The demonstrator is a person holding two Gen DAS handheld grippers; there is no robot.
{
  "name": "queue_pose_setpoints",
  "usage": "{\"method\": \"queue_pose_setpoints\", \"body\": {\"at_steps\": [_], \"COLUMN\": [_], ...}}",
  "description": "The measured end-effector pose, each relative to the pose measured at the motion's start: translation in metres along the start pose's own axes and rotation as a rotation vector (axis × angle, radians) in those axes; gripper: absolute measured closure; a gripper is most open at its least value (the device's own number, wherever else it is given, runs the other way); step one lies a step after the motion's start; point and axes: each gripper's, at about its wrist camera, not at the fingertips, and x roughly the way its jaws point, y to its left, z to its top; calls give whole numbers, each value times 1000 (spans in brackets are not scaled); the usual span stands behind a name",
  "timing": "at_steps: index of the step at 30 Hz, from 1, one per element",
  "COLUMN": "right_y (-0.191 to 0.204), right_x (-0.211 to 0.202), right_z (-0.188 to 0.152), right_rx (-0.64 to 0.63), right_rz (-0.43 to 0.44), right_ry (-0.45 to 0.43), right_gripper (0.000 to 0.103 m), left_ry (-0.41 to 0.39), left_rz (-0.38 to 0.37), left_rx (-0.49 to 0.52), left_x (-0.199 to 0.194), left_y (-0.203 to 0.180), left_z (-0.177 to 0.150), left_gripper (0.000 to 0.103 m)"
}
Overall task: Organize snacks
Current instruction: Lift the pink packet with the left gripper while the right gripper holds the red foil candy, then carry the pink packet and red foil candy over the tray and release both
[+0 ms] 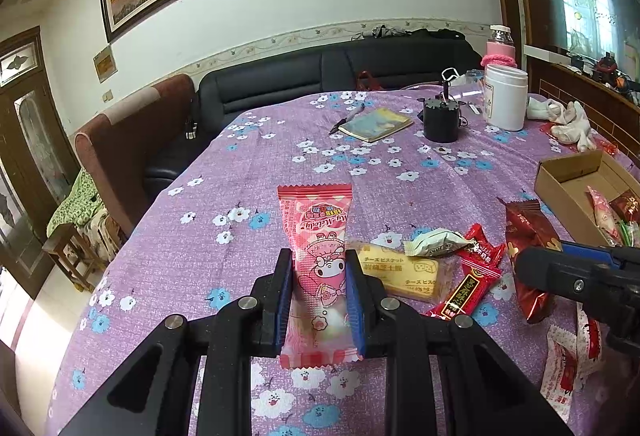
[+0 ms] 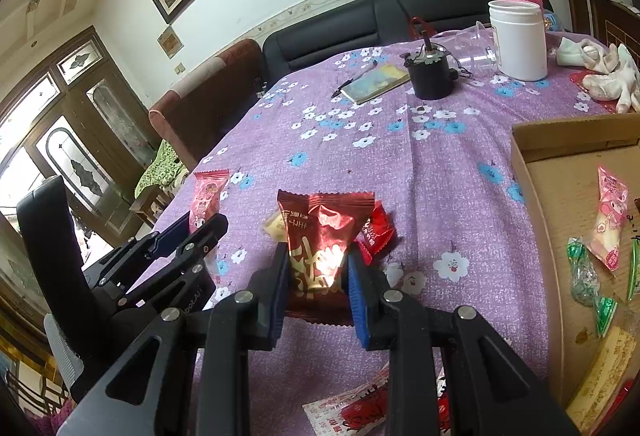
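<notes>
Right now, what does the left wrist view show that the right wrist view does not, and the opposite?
Only the left wrist view shows the left gripper shut on the pink My Melody packet from behind, and the pale green wrapped candy. Only the right wrist view shows the green candies in the cardboard box and the right gripper closed on the dark red packet. Both show the white jar, the black pot and the notebook.
</notes>
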Motion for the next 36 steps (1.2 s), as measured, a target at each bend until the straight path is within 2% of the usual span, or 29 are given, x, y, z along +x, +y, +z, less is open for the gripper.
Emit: {"method": "queue_pose_setpoints", "body": {"at_steps": [21,36], "right_y": [3,-3], "right_x": [-4,-7], "right_z": [1,6], "right_rx": [-5,16], "right_rz": [-2,-12], "right_ry": [-4,-22], "right_gripper": [77,77], "left_ry": [-4,-34], "left_rz": [10,18], "left_rx": [2,-5], "left_x": [1,-7], "left_y": [1,2], "left_z": [1,2], "left_gripper": [77,77]}}
